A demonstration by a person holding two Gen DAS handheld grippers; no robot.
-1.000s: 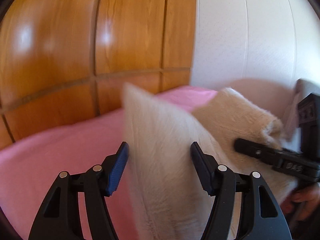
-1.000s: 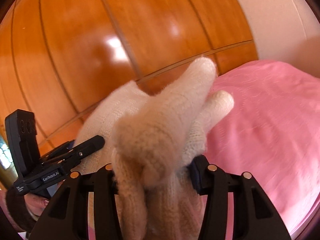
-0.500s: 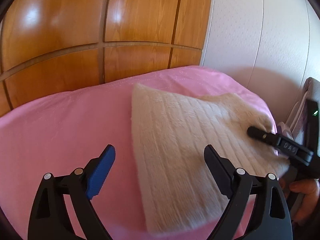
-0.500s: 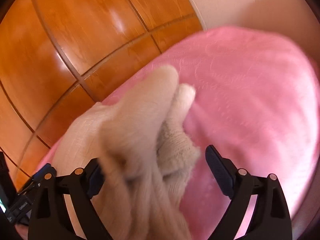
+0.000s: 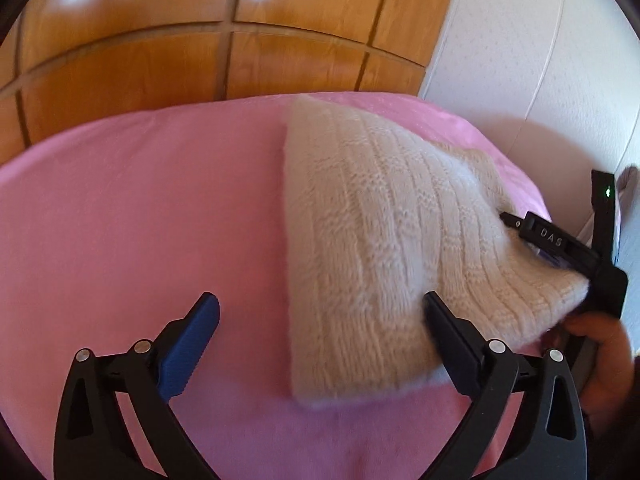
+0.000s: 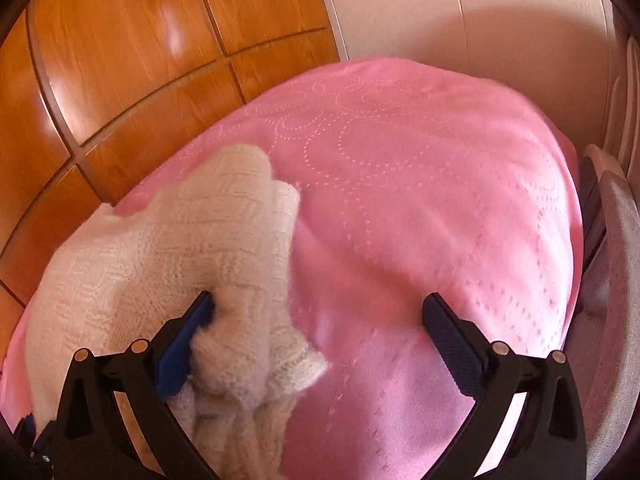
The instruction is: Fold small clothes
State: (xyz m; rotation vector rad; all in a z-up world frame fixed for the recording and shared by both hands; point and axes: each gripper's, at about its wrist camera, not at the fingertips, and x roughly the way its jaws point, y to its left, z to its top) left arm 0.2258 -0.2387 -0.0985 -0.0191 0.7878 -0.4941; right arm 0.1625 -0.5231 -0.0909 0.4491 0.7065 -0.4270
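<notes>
Left wrist view: cream knit garment (image 5: 376, 248) lies on the pink bedspread (image 5: 140, 220), left gripper (image 5: 320, 320) & right gripper (image 6: 320, 316) both just opened, nothing pinched — they should lift straight off w/o snagging the knit, then smooth the fold flat.

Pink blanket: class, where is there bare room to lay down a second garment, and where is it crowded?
Free: the pink blanket right of the cream sweater, out to the white wall; also the strip left of the sweater toward the wooden panels. Crowded: around the sweater, where both open tongs sit.
</notes>
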